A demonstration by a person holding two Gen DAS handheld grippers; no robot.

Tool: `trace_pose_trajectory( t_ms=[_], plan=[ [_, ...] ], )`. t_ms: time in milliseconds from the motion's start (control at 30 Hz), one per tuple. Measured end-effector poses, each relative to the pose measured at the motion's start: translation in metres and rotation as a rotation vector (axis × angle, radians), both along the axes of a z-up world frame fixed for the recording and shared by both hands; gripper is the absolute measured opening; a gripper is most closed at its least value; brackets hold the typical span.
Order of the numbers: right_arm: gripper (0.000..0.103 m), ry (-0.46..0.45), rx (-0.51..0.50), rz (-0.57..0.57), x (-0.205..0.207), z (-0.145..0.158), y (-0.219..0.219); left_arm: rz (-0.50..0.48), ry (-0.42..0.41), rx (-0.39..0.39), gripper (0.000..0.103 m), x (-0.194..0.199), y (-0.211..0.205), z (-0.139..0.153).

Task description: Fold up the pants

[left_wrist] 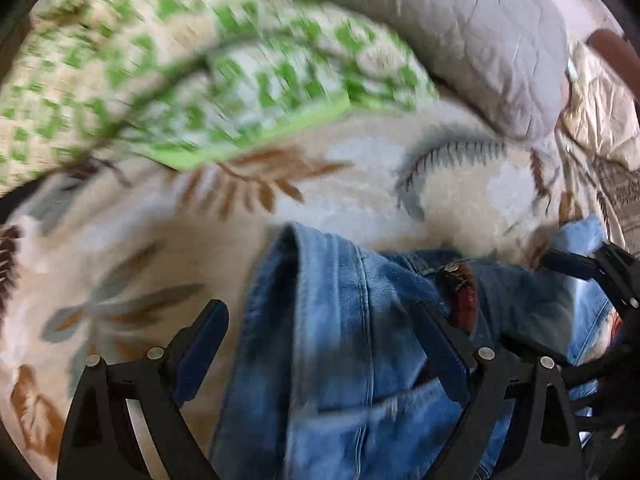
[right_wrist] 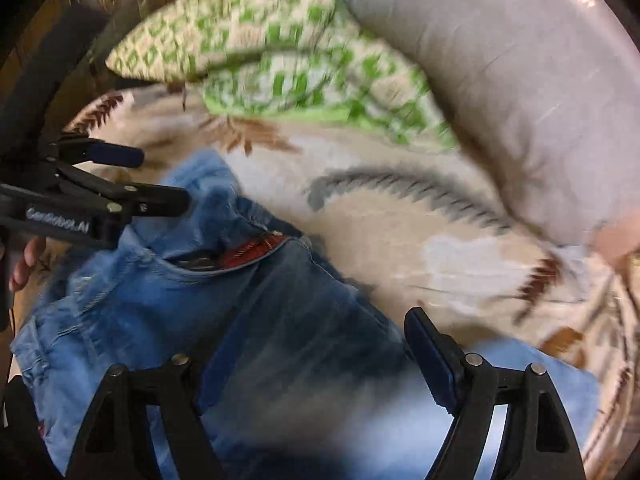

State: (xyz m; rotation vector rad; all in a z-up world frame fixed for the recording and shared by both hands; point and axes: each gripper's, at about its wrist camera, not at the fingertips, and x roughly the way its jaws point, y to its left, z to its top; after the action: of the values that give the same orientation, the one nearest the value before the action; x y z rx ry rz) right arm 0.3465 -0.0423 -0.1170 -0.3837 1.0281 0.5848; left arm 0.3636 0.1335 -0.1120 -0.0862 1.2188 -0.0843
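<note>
Both grippers, left gripper (left_wrist: pixel 320 354) and right gripper (right_wrist: pixel 312 364), hover with jaws spread wide over the crumpled faded blue denim pants (right_wrist: pixel 168 312) on the leaf-print bed blanket (left_wrist: pixel 360 196), probably lining up a grab.

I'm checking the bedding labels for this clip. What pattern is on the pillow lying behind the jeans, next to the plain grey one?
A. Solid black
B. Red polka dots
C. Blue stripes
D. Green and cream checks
D: the checked pillow shows green squares on cream, beside the grey pillow and beyond the blue jeans on the leaf-print bedspread.
</note>
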Motion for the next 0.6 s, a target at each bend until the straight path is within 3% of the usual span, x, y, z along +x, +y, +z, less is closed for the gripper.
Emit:
trace_pose_trajectory(
  t_ms=[33,67,100,133,167,200,267,400,467,533,567,600],
  plan=[
    [0.083,0.018,-0.017,0.008,0.005,-0.009,0.003,-0.015,0.014,-0.009,0.089,0.002,-0.001,-0.007],
    [0.083,0.042,-0.037,0.017,0.01,-0.02,0.004,-0.054,0.003,-0.038,0.055,0.003,-0.001,-0.012],
    [0.083,0.075,-0.041,0.034,0.014,-0.029,0.007,-0.082,-0.006,-0.033,0.035,0.002,-0.001,-0.014],
    [0.082,0.087,-0.033,0.043,0.015,-0.033,0.008,-0.099,-0.02,-0.027,0.033,0.0,0.001,-0.013],
    [0.071,0.087,0.0,0.056,0.016,-0.031,0.008,-0.111,-0.032,-0.049,0.024,-0.002,0.007,-0.011],
    [0.045,0.097,0.034,0.087,0.016,-0.028,0.009,-0.112,-0.04,-0.068,0.014,-0.003,0.013,-0.007],
    [0.015,0.057,0.018,0.105,0.017,-0.019,0.018,-0.081,-0.079,-0.09,0.01,-0.007,0.028,0.007],
    [0.013,-0.057,0.055,0.117,0.022,0.013,0.044,0.049,-0.195,-0.063,0.01,-0.013,0.063,0.045],
    [0.013,-0.09,0.092,0.108,0.027,0.024,0.06,0.054,-0.173,-0.027,0.014,-0.008,0.072,0.044],
    [0.016,-0.113,0.065,0.079,0.033,0.021,0.072,0.024,-0.089,-0.003,0.037,0.001,0.072,0.028],
    [0.028,-0.087,0.03,0.049,0.038,0.013,0.077,0.047,-0.069,0.044,0.061,0.001,0.074,0.021],
    [0.048,-0.065,0.007,0.017,0.041,0.006,0.076,0.08,-0.079,0.075,0.082,-0.002,0.076,0.02]
  ],
)
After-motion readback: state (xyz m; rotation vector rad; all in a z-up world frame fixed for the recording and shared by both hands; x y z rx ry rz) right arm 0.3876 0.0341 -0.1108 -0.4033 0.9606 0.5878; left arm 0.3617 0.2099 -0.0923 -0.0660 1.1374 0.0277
